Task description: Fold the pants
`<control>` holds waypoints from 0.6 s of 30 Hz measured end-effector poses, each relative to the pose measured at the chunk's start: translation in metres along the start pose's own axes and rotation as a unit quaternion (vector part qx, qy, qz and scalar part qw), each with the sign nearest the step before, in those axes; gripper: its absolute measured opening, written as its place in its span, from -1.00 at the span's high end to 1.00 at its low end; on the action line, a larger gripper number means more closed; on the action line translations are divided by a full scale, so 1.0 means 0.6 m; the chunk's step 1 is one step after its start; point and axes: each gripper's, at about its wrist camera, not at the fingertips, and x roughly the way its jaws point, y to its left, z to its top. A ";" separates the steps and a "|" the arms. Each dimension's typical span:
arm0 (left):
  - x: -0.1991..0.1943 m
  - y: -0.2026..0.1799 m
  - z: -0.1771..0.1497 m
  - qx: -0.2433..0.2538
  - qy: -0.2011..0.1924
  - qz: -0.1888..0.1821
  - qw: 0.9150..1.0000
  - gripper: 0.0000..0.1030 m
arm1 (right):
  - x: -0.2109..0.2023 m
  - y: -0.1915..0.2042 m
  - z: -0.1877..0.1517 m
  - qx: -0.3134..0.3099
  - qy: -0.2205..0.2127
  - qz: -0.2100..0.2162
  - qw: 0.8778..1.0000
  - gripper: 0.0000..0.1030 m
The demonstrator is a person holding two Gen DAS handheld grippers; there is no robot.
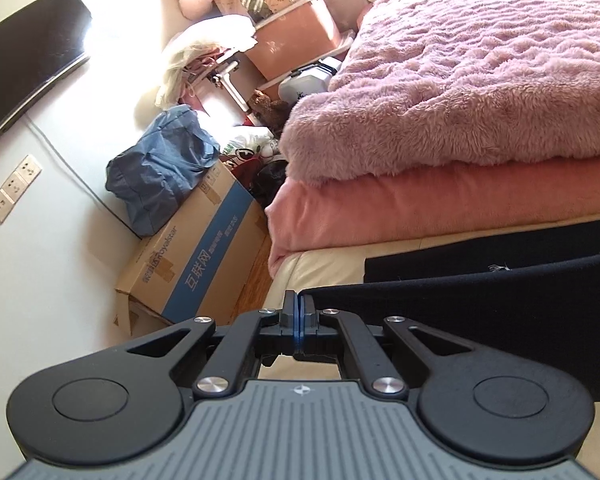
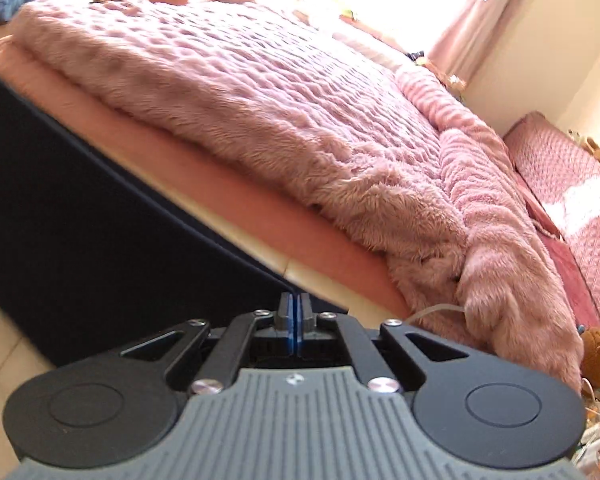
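A: Left gripper [image 1: 299, 304], jaws pressed together at a corner of the dark pants [image 1: 480, 280]. The cloth edge runs right up to the fingertips; I judge it pinched, though the fabric between the pads is barely visible.

B: Right gripper [image 2: 295, 306] reads the same. Jaws together, tip at the near right corner of the pants [image 2: 80, 240]. Probably clamped on it.

A: Where do the pants lie?

B: On the cream bed edge [image 1: 324, 268], near side, in front of the fluffy pink blanket [image 2: 260, 100]. In the left wrist view one layer lies flat farther back and a second dark band rises toward the gripper.

A: So a fold in progress, I'd say. One corner per gripper keeps the edge taut, so the lifted layer can come over square.

B: Long axis?

A: Along the bed edge, left to right between the two grippers. Waist or hem end, cannot tell.

B: Background: cardboard box [image 1: 196, 264] and blue bag [image 1: 156, 184] on the floor, far left. Not involved.
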 end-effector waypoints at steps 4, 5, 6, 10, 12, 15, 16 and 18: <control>0.070 -0.048 0.040 0.019 0.024 -0.001 1.000 1.00 | 0.099 0.006 0.041 0.001 0.030 -0.006 1.000 1.00; 0.087 -0.061 0.047 0.025 0.031 -0.001 0.999 1.00 | 0.126 0.008 0.048 0.003 0.040 -0.007 0.999 1.00; 0.104 -0.074 0.053 0.032 0.038 -0.001 0.999 1.00 | 0.152 0.011 0.052 0.003 0.051 -0.005 0.999 1.00; 0.156 -0.125 0.062 0.066 0.057 0.005 0.996 1.00 | 0.229 0.033 0.048 -0.008 0.086 0.005 0.996 1.00; 0.175 -0.142 0.064 0.077 0.063 0.009 0.995 1.00 | 0.256 0.041 0.044 -0.010 0.097 0.005 0.995 1.00; 0.194 -0.159 0.063 0.091 0.069 0.013 0.993 1.00 | 0.275 0.040 0.037 -0.004 0.102 0.003 0.995 1.00; 0.198 -0.161 0.061 0.095 0.070 0.013 0.993 1.00 | 0.278 0.040 0.036 -0.001 0.103 0.002 0.995 1.00; 0.203 -0.163 0.063 0.099 0.071 0.012 0.992 1.00 | 0.286 0.036 0.033 0.009 0.106 -0.004 0.994 1.00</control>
